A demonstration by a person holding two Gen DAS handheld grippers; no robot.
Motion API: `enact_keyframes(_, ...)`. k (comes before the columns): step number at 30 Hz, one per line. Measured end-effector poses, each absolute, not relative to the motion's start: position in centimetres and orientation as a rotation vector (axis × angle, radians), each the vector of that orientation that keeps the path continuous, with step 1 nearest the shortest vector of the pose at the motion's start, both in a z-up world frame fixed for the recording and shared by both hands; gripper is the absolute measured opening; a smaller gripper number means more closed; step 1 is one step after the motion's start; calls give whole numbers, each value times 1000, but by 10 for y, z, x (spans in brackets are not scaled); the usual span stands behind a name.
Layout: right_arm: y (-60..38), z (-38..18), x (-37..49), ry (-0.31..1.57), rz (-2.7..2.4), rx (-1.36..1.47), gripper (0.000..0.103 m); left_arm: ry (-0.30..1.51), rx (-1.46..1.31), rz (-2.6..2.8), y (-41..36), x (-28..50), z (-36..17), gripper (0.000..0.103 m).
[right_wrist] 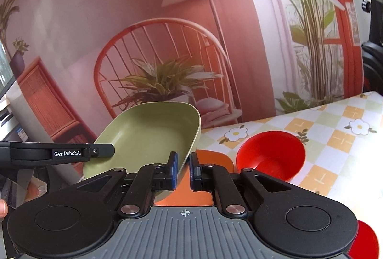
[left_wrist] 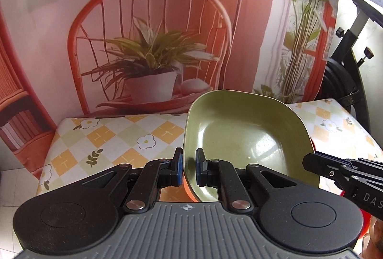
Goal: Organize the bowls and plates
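Spreading across the lower half of both views, checked flower-print tablecloth [left_wrist: 115, 136] under a printed backdrop [left_wrist: 148, 43] of chair and plants. Hanging tilted above it at centre frame, green square plate [left_wrist: 241, 139]. Pinching its left rim, left gripper [left_wrist: 189, 169], blue pads clenched on the edge. Closing on the opposite rim, right gripper [right_wrist: 183, 170], also grasping the plate. Peeking from beneath, orange plate [right_wrist: 210, 158]. Sitting just right of it, red bowl [right_wrist: 273, 153].
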State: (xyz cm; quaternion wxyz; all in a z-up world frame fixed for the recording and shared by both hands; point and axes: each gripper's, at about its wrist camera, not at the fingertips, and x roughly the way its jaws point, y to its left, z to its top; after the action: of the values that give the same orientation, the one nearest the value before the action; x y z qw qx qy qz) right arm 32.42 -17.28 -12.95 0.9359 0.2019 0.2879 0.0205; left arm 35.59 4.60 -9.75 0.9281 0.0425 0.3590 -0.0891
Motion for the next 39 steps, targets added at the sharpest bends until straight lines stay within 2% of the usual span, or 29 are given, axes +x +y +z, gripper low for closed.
enact_keyframes(18,-175,-199,362,704,-26,420,9,887,117,-223,41,415,-173,13)
enact_keyframes(39,-171,-219,370,758,-50,379,9,906,207,-229,31,427,-190,14)
